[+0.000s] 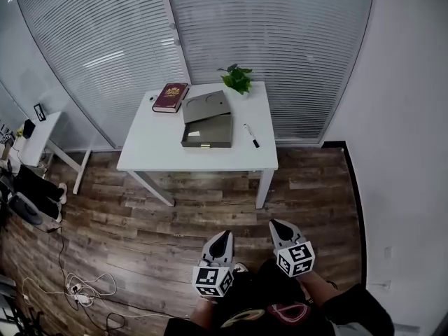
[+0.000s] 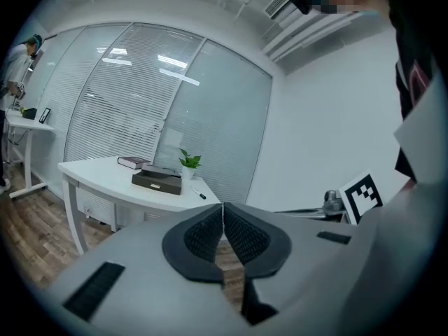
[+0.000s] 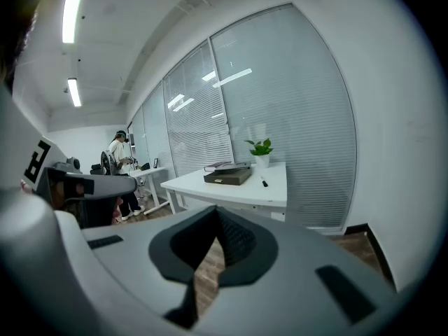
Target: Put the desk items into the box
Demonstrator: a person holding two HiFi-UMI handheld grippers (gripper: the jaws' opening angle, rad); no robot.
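Observation:
A white desk (image 1: 154,152) stands across the wooden floor, well away from both grippers. On it lie a dark red book (image 1: 170,97), an open grey box (image 1: 207,130) with its lid (image 1: 206,106) raised behind it, a black pen (image 1: 251,135) and a small potted plant (image 1: 238,80). My left gripper (image 1: 223,234) and right gripper (image 1: 276,223) hang low near the person's body, pointing toward the desk. Both are shut with nothing between the jaws. The left gripper view shows the box (image 2: 157,180) and pen (image 2: 199,193) far off; the right gripper view shows the box (image 3: 227,176) too.
A second white desk (image 1: 38,142) and a dark chair (image 1: 31,194) stand at the far left. Cables and a power strip (image 1: 82,294) lie on the floor at lower left. Glass walls with blinds run behind the desk. A person (image 3: 119,161) stands far off.

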